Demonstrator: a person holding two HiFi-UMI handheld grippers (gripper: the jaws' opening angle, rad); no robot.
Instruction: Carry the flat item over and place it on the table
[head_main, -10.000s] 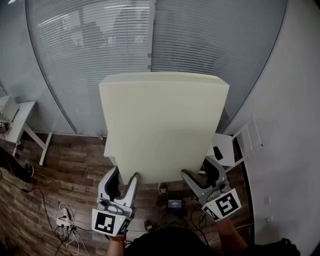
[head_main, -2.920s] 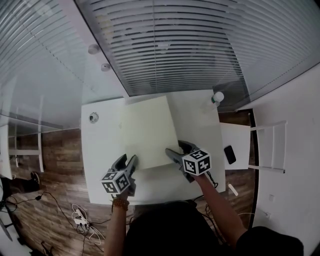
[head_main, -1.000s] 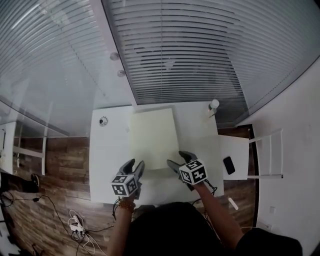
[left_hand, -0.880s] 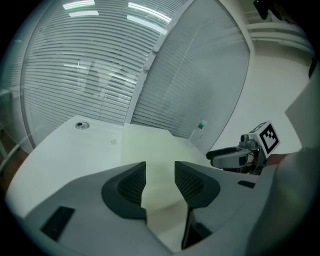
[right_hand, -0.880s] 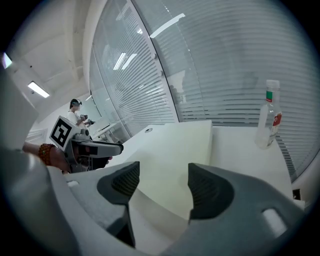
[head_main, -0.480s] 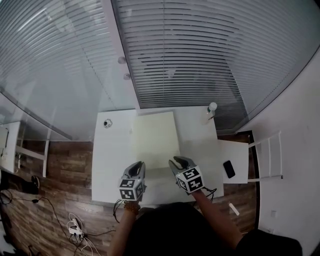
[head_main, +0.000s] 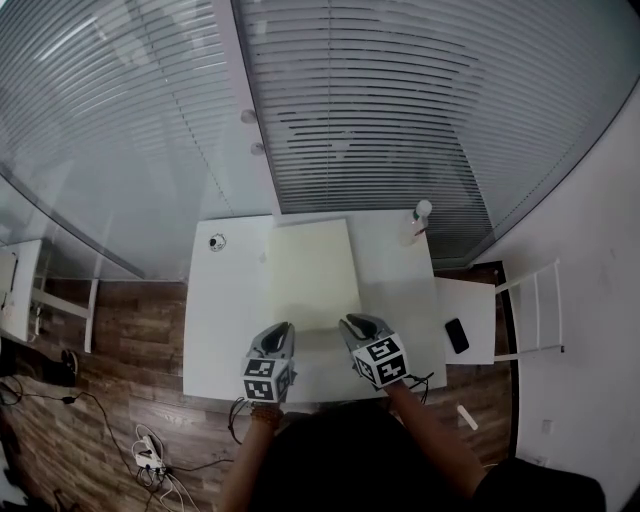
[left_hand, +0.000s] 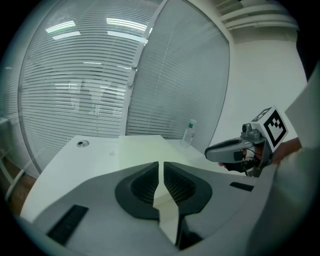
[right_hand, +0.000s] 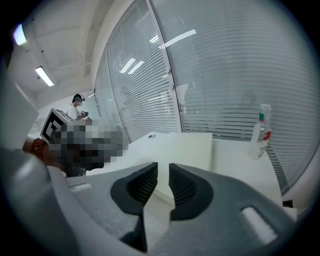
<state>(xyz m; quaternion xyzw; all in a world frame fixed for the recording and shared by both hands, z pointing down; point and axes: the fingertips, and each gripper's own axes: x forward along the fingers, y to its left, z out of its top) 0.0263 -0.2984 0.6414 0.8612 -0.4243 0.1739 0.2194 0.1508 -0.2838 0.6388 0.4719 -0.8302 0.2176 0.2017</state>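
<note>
The flat item, a pale cream foam board (head_main: 312, 270), lies flat on the white table (head_main: 225, 330), reaching from the far edge toward me. My left gripper (head_main: 283, 328) hovers just short of the board's near left corner, and my right gripper (head_main: 350, 322) is at its near right corner. Neither touches it. In the left gripper view the jaws (left_hand: 160, 167) stand nearly together with nothing between them, and the board (left_hand: 140, 150) lies ahead. The right gripper view shows its jaws (right_hand: 163, 170) likewise close and empty, before the board (right_hand: 187, 147).
A clear bottle (head_main: 421, 215) stands at the table's far right corner and a small round fitting (head_main: 216, 242) at its far left. Glass walls with blinds (head_main: 350, 100) back the table. A low white stand (head_main: 465, 310) with a phone (head_main: 455, 336) sits at the right. Cables (head_main: 150, 455) lie on the floor.
Ten seconds ago both grippers held the board upright. Since then it has been laid flat on the table and let go, and the jaws have drawn back and closed.
</note>
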